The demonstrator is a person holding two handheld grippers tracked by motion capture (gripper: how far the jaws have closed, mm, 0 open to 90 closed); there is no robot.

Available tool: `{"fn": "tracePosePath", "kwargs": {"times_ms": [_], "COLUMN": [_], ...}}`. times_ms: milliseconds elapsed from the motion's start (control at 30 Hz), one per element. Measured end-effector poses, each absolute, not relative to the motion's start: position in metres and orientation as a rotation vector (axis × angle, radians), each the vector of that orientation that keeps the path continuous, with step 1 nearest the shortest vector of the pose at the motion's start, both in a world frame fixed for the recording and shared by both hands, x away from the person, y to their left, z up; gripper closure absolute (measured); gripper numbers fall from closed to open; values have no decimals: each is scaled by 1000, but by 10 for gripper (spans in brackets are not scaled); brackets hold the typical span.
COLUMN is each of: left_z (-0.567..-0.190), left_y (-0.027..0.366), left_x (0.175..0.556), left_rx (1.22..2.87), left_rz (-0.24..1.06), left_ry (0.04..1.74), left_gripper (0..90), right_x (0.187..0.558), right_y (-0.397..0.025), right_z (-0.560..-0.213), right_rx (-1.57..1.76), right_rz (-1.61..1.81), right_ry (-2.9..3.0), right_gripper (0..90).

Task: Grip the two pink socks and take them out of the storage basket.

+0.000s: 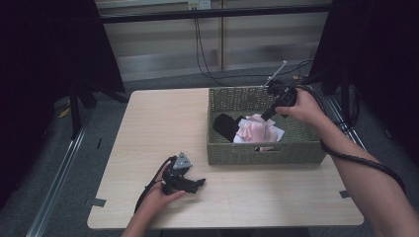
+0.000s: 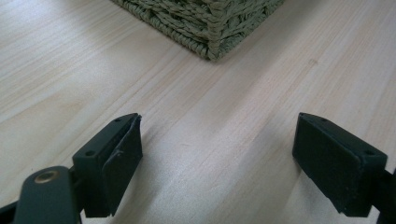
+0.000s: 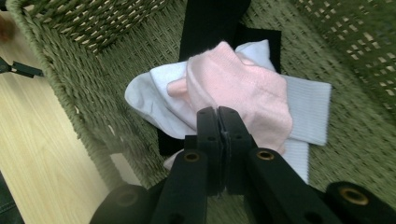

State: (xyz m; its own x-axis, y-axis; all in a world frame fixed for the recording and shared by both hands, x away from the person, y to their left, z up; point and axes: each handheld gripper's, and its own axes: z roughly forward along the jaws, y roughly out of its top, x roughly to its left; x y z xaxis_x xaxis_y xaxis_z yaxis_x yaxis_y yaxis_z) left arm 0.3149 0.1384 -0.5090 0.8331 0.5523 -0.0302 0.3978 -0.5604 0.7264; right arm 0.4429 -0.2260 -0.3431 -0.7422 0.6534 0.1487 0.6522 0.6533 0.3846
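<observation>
The pink sock (image 3: 243, 88) lies under the right tongs (image 3: 218, 112), jaws pressed together; left tongs (image 2: 217, 140) gape wide over the table (image 2: 196, 116).

**A:** can't tell if the right gripper (image 3: 218, 114) actually pinches the pink sock (image 3: 238, 88) — the jaw tips cover that spot.

**B:** same — and the black cloth (image 3: 210, 23) runs off the top edge, rest buried under socks.

The pale wooden bench (image 1: 148, 128) lies bare across its left half and along the near edge, open to a pass. The green woven rectangular basket (image 1: 296, 155) blocks the far right; its walls hem in a pile of pink, white and black cloth (image 1: 254, 128), while bare floor remains at its right end.
</observation>
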Motion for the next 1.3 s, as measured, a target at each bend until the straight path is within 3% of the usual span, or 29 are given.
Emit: {"fn": "tracePosePath", "kwargs": {"times_ms": [1300], "left_z": [-509], "left_y": [138], "left_x": [315], "left_rx": [2238], "left_rz": [257], "left_ry": [690], "left_gripper": [154], "right_x": [424], "right_y": [-236], "right_z": [-247], "right_rx": [1029], "right_rz": [746], "right_ry": [2822], "right_gripper": [883]}}
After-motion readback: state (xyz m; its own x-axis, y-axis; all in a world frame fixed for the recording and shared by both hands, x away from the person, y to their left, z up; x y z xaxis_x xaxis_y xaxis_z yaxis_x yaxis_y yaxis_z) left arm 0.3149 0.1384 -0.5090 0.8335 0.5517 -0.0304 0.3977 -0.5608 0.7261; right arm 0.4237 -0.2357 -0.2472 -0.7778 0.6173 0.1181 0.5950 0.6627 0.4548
